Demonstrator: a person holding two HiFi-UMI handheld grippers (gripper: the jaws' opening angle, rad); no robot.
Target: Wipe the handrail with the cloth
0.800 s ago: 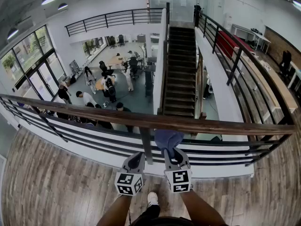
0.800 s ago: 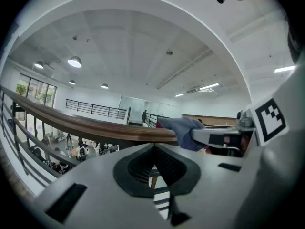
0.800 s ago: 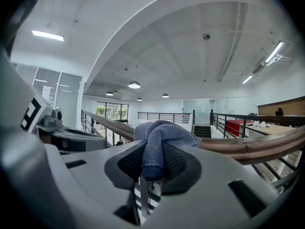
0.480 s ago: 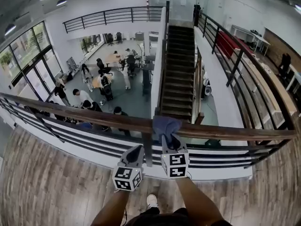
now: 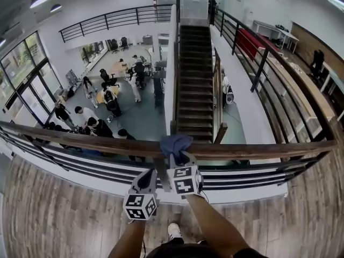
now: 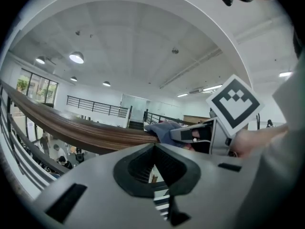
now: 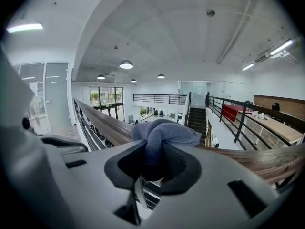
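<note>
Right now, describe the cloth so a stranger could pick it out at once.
Find the brown wooden handrail across the balcony edge, where it lines up with the dark staircase. The cloth is the crumpled blue-grey bundle on top, pinched by the right gripper: the only soft thing on the rail.

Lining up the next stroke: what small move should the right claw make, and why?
Probably slide the right claw sideways along the handrail: it clamps the cloth, which sits bunched on the rail's top, with rail stretching both ways.
</note>
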